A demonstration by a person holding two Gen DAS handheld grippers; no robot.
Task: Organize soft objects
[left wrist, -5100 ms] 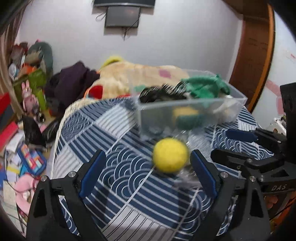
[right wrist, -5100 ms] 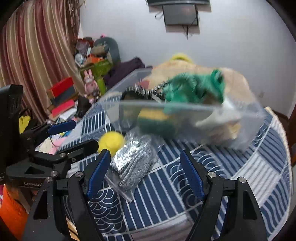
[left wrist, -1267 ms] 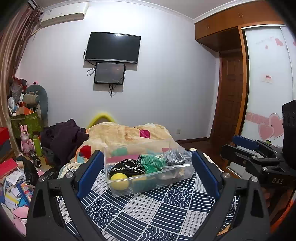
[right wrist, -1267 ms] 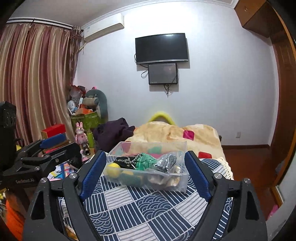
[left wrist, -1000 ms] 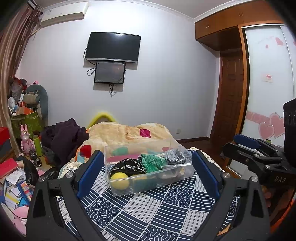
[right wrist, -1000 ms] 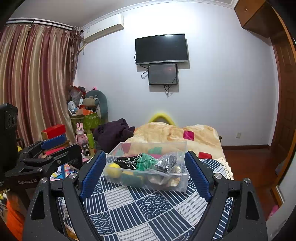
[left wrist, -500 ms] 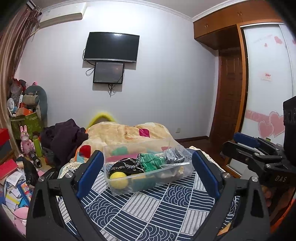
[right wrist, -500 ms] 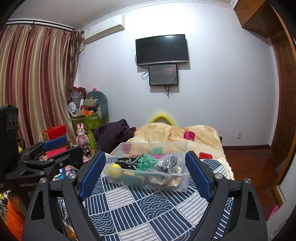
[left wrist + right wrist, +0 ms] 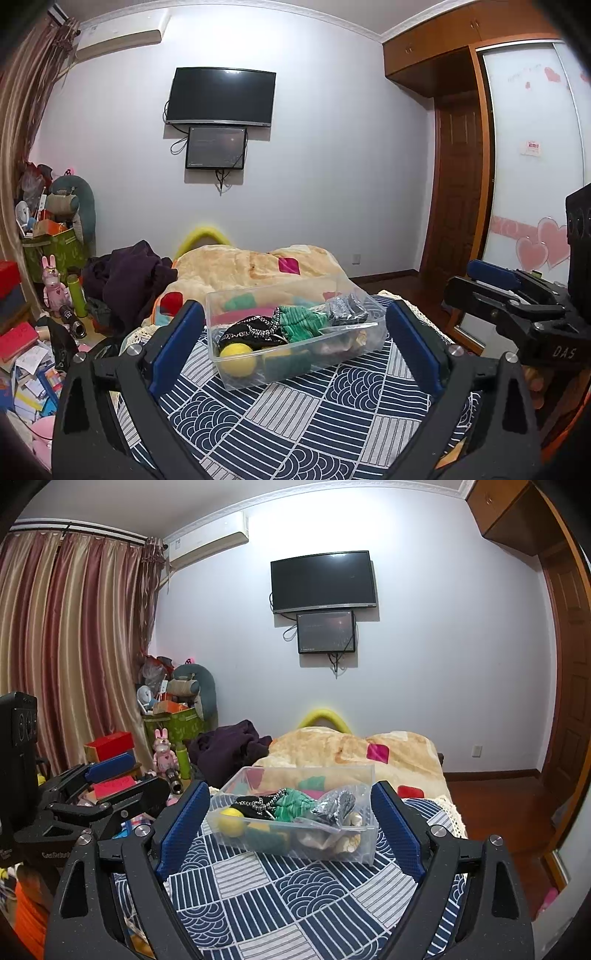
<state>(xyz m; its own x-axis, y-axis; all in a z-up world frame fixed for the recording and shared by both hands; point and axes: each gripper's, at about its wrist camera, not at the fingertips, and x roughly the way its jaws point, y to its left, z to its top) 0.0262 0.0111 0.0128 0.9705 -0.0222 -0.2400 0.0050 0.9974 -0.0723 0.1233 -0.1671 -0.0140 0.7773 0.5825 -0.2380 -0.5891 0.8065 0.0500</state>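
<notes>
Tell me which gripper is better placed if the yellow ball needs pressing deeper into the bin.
Left, marginally. The yellow ball sits at the clear plastic bin's end nearest the left gripper. The right gripper faces the silver bag's end. Both hang open, empty and back from the bin.

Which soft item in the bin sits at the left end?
The yellow ball, low against the clear bin wall; the green knit and silver pouch lie further right.

The left gripper (image 9: pixel 295 350) and right gripper (image 9: pixel 291 830) are hovering side by side, fingers (image 9: pixel 177 343) spread wide, with nothing sitting between the pads.
</notes>
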